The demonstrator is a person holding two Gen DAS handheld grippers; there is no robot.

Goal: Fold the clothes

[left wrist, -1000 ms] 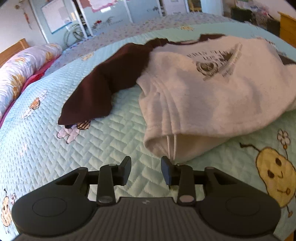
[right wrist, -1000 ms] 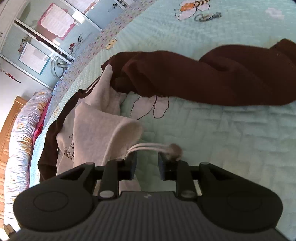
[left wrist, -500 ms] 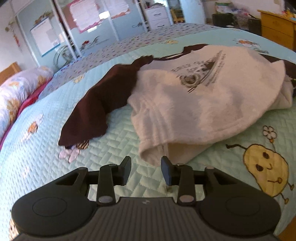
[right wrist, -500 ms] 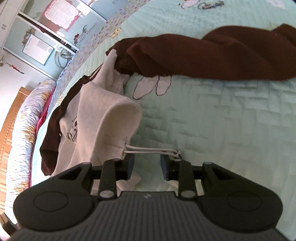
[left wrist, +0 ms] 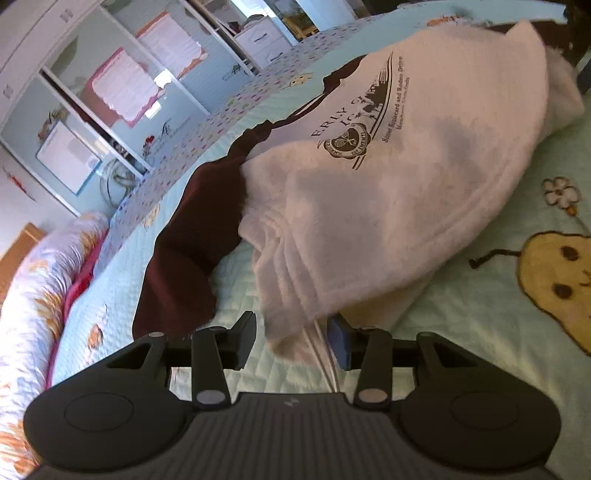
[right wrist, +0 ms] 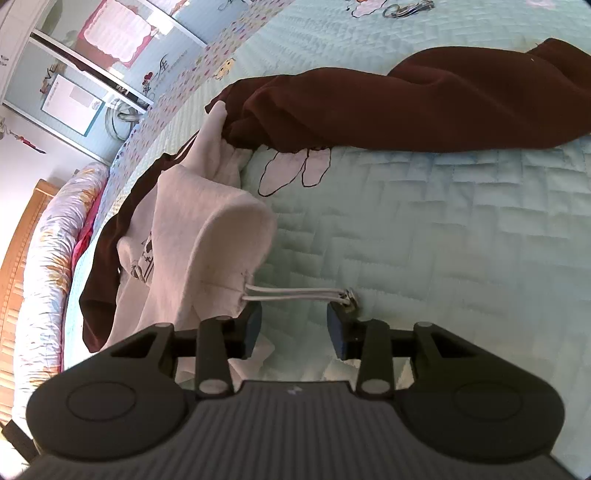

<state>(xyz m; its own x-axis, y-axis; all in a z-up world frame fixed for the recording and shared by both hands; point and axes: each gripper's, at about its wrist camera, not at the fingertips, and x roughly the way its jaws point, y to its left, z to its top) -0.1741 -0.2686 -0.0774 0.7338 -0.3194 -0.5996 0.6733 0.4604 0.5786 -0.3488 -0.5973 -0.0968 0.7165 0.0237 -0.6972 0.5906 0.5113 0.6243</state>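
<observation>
A cream hoodie (left wrist: 388,206) with a dark printed crest lies crumpled on the bed, and a dark brown sleeve (left wrist: 177,266) sticks out to its left. My left gripper (left wrist: 291,336) is open, low over the bed. A fold of the hoodie's near edge and a white drawstring (left wrist: 325,354) sit between its fingers. In the right wrist view the cream hoodie (right wrist: 207,240) is bunched at the left and the other brown sleeve (right wrist: 406,107) stretches across the top. My right gripper (right wrist: 294,326) is open just below a taut drawstring (right wrist: 295,293) with metal tips (right wrist: 349,297).
The bed has a mint quilted cover (right wrist: 443,229) with cartoon prints. A rolled flowered duvet (left wrist: 40,280) and a wooden headboard (right wrist: 22,236) lie to the left. Wardrobe doors with posters (left wrist: 122,88) stand behind. A bunch of keys (right wrist: 406,7) lies far off.
The left gripper rolled and moved in, so the hoodie's edge now sits between its fingers. In the right view the drawstring has straightened out to the right and the fingers stand slightly wider.
</observation>
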